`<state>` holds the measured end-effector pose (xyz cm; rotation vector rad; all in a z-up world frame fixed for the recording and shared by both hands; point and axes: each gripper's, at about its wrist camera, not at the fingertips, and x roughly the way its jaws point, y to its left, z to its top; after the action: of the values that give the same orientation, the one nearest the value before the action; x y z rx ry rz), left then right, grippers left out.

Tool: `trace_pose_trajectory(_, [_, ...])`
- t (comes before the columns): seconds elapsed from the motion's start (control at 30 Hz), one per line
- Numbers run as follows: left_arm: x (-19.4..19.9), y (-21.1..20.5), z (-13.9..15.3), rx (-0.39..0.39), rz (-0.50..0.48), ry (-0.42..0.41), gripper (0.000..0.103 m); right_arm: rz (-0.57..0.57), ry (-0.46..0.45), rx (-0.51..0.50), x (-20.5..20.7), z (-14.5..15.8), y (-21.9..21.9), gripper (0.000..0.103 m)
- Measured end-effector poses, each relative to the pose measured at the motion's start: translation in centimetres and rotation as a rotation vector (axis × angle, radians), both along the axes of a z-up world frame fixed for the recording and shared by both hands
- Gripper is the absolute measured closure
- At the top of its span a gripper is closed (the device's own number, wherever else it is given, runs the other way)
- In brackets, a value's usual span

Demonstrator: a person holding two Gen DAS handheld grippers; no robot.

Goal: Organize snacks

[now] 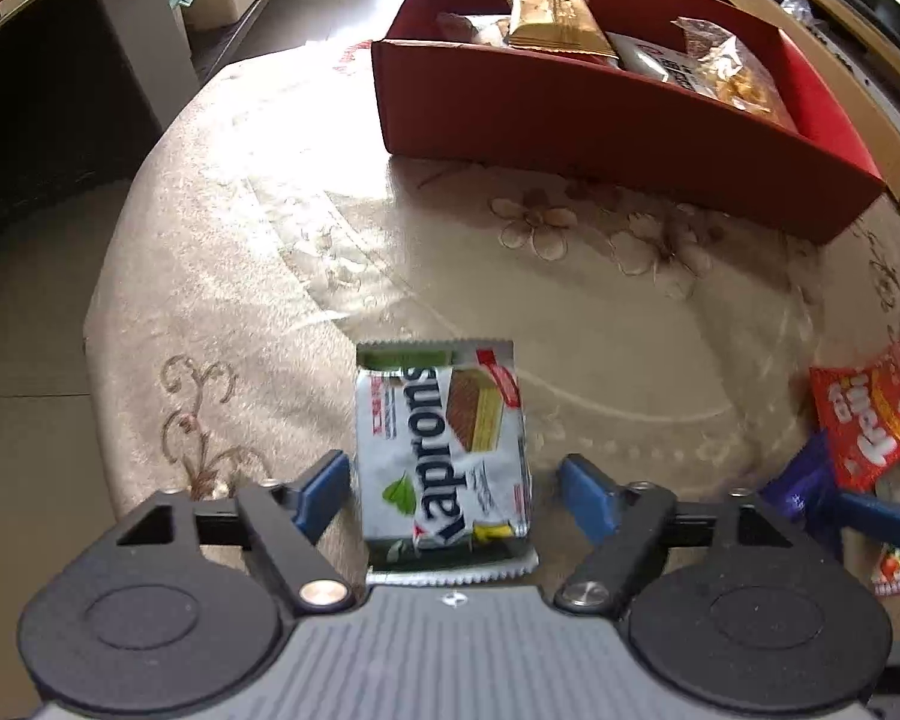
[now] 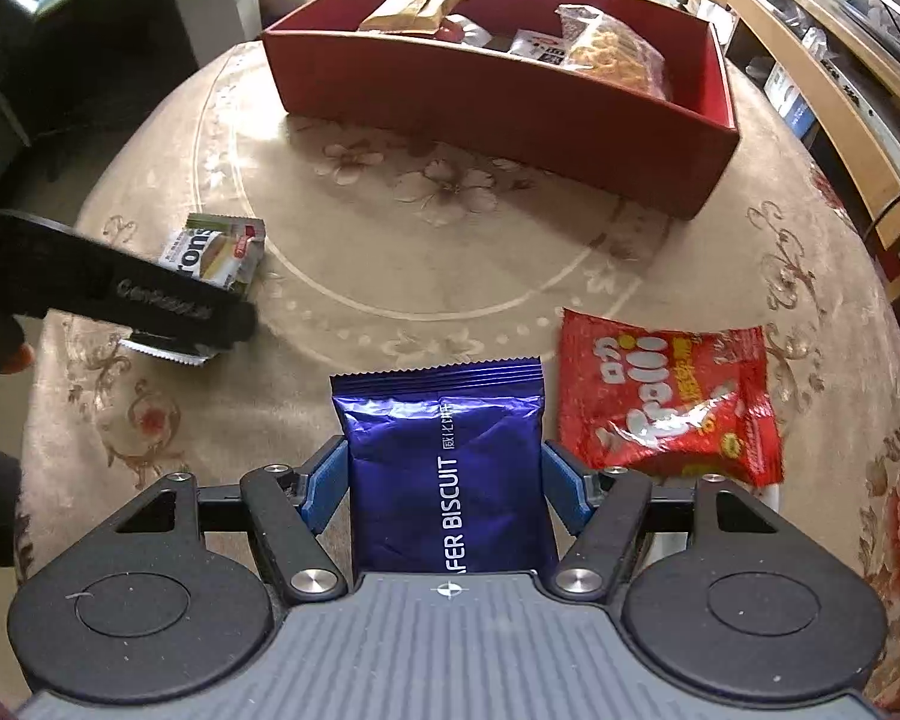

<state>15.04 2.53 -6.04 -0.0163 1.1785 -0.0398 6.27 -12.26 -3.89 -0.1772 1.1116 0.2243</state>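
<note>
A white and green Kaprons wafer packet (image 1: 444,450) lies flat on the cloth between the fingers of my left gripper (image 1: 453,463). The jaws stand open, with a gap at the right pad. My right gripper (image 2: 443,453) is shut on a blue wafer biscuit packet (image 2: 450,468), both blue pads pressing its sides. A red gummy bag (image 2: 666,402) lies just right of it. The red open box (image 2: 480,96) stands at the table's far side and holds several snack packs. In the right wrist view the left tool's black body (image 2: 120,288) covers part of the white packet (image 2: 219,249).
The round table carries a beige floral cloth (image 2: 450,252), and its edge curves close on both sides. Wooden shelving (image 2: 810,72) stands off to the right, dark furniture (image 1: 60,120) to the left. A hand (image 2: 6,354) shows at the left edge.
</note>
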Motion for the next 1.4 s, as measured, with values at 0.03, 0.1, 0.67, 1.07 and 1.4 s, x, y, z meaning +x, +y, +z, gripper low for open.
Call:
trace_pose_trajectory(0.03, [0.1,-0.1,-0.1,0.01,0.002,-0.002,0.027,0.002,0.004,-0.006,0.1,-0.2,0.1,0.03])
trace_pose_trajectory(0.1, [0.0,-0.2,-0.1,0.019,0.005,-0.01,0.027,0.002,0.013,-0.018,0.3,-0.6,0.3,0.028])
trace_pose_trajectory(0.67, [-3.7,0.6,1.6,-0.001,0.007,-0.007,0.049,-0.01,-0.03,0.009,-0.8,1.0,-0.1,0.034])
trace_pose_trajectory(1.07, [-1.3,-1.2,3.8,0.004,-0.027,-0.061,0.049,-0.083,-0.115,0.031,0.7,3.3,-1.3,0.034])
trace_pose_trajectory(1.4, [2.1,-3.0,5.6,0.008,-0.054,-0.118,0.049,-0.131,-0.171,0.062,3.8,4.9,-2.3,0.034])
